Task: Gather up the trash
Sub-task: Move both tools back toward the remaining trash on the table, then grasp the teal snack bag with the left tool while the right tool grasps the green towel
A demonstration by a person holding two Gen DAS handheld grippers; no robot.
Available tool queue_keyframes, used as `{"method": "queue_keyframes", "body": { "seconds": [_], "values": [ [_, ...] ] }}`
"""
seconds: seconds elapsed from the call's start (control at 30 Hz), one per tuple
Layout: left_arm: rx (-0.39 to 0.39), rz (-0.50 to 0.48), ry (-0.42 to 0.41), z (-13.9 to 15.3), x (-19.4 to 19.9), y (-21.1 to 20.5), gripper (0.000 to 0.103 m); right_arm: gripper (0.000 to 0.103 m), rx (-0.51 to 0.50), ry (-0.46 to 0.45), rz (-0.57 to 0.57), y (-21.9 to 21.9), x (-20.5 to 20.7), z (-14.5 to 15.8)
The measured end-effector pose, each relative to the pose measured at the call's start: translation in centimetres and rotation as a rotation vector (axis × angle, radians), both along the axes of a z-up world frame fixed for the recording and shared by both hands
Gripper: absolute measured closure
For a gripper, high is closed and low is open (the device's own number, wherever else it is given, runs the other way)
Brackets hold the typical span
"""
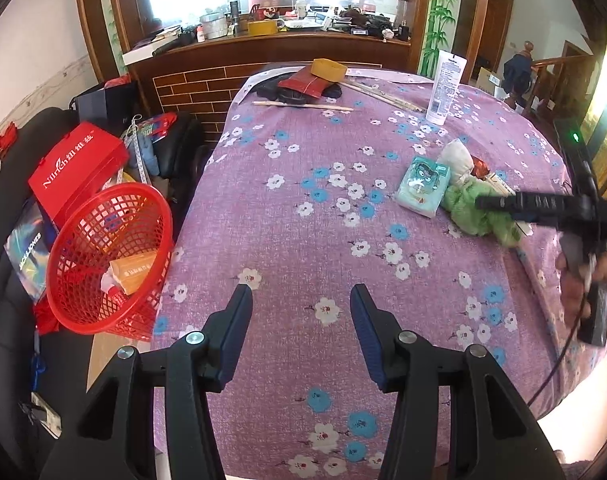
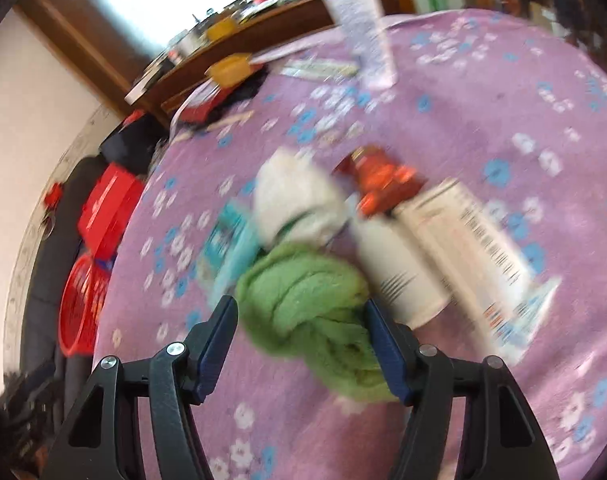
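Note:
My left gripper (image 1: 301, 294) stands open over the purple flowered tablecloth (image 1: 303, 220), with nothing between its fingers. A red mesh basket (image 1: 83, 240) sits tilted off the table's left edge and holds an orange packet (image 1: 137, 270) and crumpled paper. To the right lie a teal tissue pack (image 1: 423, 186), a white cloth (image 1: 457, 160) and a green cloth (image 1: 477, 212). My right gripper (image 1: 483, 202) hangs over them. In the blurred right wrist view the right gripper (image 2: 300, 305) is open around the green cloth (image 2: 303, 276), its pads beside the cloth without squeezing it.
A red wrapper (image 2: 383, 184) and white printed packages (image 2: 463, 232) lie beside the cloths. A white lotion tube (image 1: 445, 84) stands further back, with chopsticks (image 1: 303, 105) and a yellow box (image 1: 329, 69) at the far edge. A red box (image 1: 79, 168) and black chair sit left.

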State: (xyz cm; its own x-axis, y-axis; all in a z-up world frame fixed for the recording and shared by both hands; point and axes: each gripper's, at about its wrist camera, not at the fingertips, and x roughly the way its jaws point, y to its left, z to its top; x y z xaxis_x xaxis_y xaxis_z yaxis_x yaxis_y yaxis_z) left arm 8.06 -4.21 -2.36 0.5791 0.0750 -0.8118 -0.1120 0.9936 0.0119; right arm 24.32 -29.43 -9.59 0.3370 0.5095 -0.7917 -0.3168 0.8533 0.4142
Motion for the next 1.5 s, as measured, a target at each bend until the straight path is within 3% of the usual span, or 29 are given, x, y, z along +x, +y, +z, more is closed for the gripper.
{"method": "queue_keyframes", "body": {
  "seconds": [0.13,0.27,0.5,0.53,0.57,0.63,0.73,0.8,1.07,1.23,1.5],
  "values": [
    [0.01,0.009,0.001,0.1,0.0,0.0,0.054,0.029,0.034,-0.012,0.154,1.8,-2.7,0.7],
    [0.013,0.001,0.0,0.2,0.5,-0.4,0.053,0.029,-0.132,-0.099,0.124,2.3,-1.9,1.0],
    [-0.019,-0.081,0.013,0.7,2.0,-2.0,0.046,0.028,-0.264,-0.097,0.105,2.4,0.2,-1.2],
    [-0.034,-0.096,0.017,0.8,2.5,-2.3,0.046,0.031,-0.27,-0.089,0.102,2.3,0.4,-1.7],
    [-0.041,-0.105,0.02,0.8,2.8,-2.5,0.043,0.041,-0.271,-0.079,0.095,2.2,0.6,-2.1],
    [-0.055,-0.127,0.024,0.9,3.7,-3.2,0.041,0.05,-0.222,-0.08,0.066,1.3,0.1,-1.8],
    [-0.063,-0.159,0.029,0.7,5.3,-4.2,0.035,0.053,-0.182,-0.093,0.044,0.2,-1.5,-0.4],
    [-0.067,-0.183,0.042,0.3,6.6,-5.1,0.031,0.054,-0.134,-0.098,0.027,-1.0,-3.1,0.8],
    [-0.041,-0.284,0.113,-3.5,13.1,-9.4,0.03,0.054,-0.069,-0.101,-0.061,-5.7,-8.5,3.5],
    [0.008,-0.36,0.146,-6.0,16.6,-11.2,0.031,0.054,-0.041,-0.076,-0.14,-9.0,-10.7,3.8],
    [0.0,-0.414,0.222,-9.2,20.5,-12.5,0.031,0.054,-0.027,-0.047,-0.248,-12.6,-12.8,3.6]
  ]
}}
